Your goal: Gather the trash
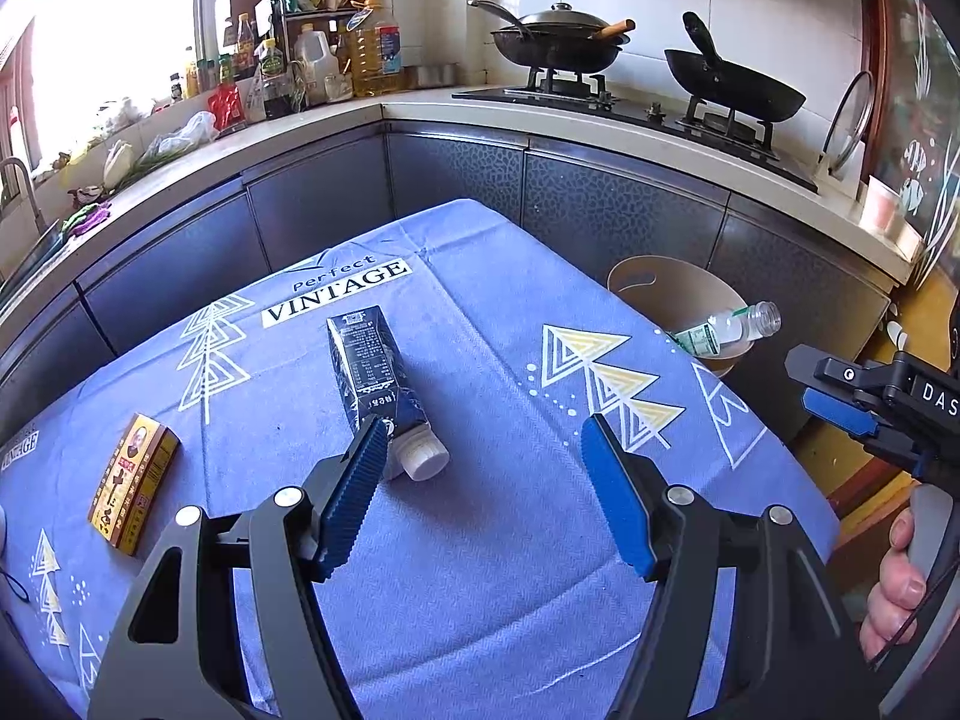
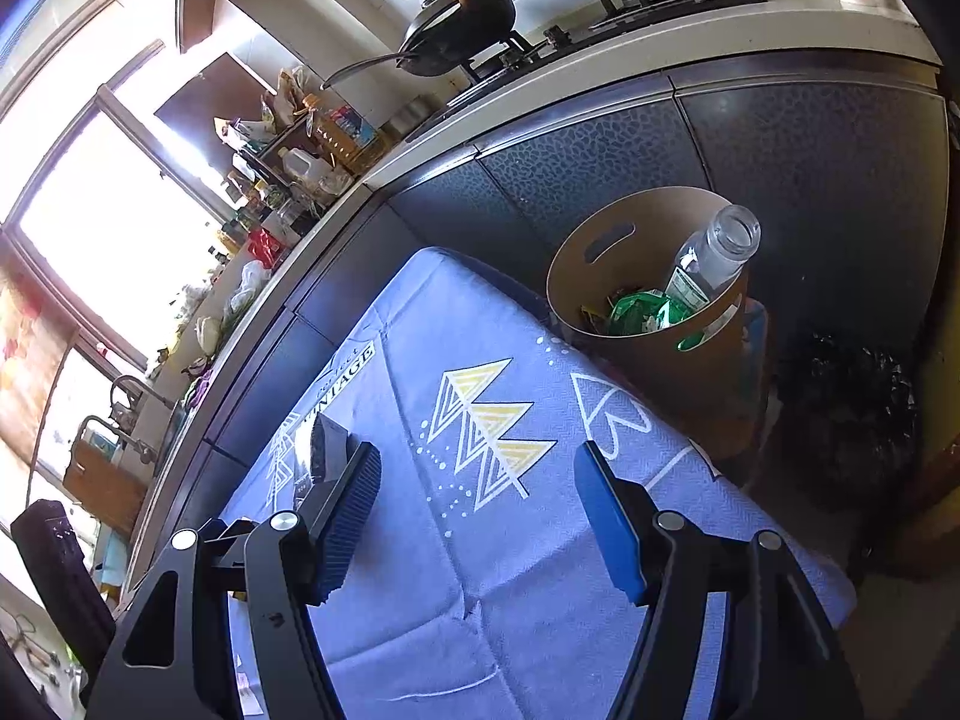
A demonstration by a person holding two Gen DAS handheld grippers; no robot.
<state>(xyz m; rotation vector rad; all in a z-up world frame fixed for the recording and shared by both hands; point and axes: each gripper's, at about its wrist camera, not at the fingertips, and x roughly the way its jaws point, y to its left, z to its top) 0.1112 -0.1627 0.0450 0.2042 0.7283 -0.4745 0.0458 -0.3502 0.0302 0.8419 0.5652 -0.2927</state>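
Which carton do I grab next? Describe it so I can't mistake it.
On the blue tablecloth, near the printed word VINTAGE, lies a dark carton on its side. Its white screw cap sets it apart from the flat yellow box further left.

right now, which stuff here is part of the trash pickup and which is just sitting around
Job:
- dark carton, lying on the table
- yellow box
- brown bin holding a clear bottle

Just lying about:
- woks on the stove
- oil bottle
- glass lid
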